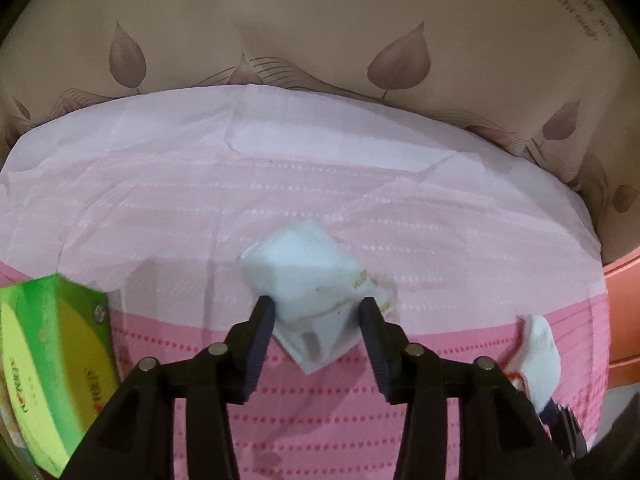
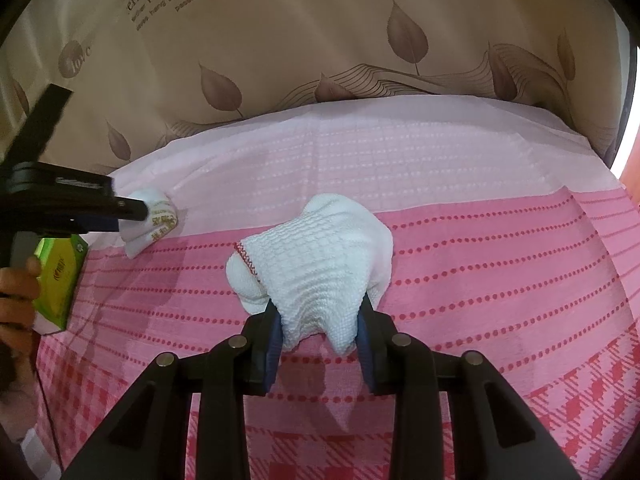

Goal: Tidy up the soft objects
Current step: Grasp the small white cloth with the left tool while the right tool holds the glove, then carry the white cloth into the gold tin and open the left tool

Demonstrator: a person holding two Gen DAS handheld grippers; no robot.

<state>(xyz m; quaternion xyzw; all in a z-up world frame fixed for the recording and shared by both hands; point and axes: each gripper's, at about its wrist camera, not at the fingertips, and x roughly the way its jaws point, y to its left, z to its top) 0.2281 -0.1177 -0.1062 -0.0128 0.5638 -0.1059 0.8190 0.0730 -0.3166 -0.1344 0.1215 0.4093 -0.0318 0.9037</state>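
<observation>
My left gripper (image 1: 318,308) is shut on a small white tissue pack (image 1: 308,276) with gold print, held just above the pink cloth (image 1: 280,184). The same pack (image 2: 154,220) and left gripper (image 2: 136,210) show at the left of the right wrist view. My right gripper (image 2: 320,312) is shut on a bunched white knitted cloth with red stitching (image 2: 316,260), which rests on the pink cloth (image 2: 480,264). That cloth also shows at the right edge of the left wrist view (image 1: 540,356).
A green tissue box (image 1: 48,364) sits at the left, also seen in the right wrist view (image 2: 60,280) beside the person's hand. A beige leaf-print curtain (image 1: 320,32) hangs behind the table. An orange surface (image 1: 624,312) lies at the far right.
</observation>
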